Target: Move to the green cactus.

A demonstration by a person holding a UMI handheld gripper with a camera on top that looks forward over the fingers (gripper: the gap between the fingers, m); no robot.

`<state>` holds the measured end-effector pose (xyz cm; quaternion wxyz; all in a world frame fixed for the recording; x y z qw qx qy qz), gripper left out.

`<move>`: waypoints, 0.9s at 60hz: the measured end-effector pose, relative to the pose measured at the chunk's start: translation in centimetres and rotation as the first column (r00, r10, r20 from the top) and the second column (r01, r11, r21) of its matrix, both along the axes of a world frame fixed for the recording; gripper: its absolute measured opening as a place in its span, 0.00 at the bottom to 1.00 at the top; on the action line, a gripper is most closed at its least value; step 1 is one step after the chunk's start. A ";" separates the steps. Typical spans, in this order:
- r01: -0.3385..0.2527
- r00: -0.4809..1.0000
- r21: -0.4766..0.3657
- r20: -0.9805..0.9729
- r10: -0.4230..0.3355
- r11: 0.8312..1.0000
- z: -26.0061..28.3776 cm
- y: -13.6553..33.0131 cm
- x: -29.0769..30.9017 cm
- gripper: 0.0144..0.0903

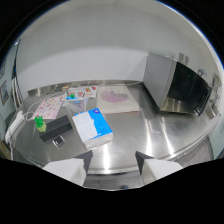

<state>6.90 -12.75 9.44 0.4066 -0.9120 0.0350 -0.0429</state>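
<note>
no writing on anything here can be read; the blue and white box (91, 127) has print on its face, but it is too small to make out, and the same goes for the picture sheets (49, 106) and the pink-patterned sheet (116, 99) farther back. the tool (114, 161) stands open, its two pale fingers (68, 168) apart with bare steel bench (165, 135) between them, holding and touching nothing. the green cactus (39, 122) sits well ahead and off to the left, just beside a black block (56, 128). a steel microwave (177, 84) stands beyond on the right.
</note>
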 end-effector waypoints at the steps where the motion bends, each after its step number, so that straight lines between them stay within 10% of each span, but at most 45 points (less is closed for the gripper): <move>1: -0.001 1.000 -0.002 -0.005 0.001 1.000 -0.2 -0.1 -0.3 0.92; 28: -0.208 0.976 -0.026 -0.075 0.205 0.978 -0.1 -0.6 -17.3 0.92; 54: -0.237 0.968 -0.038 -0.101 0.232 0.971 -2.0 3.2 -26.1 0.91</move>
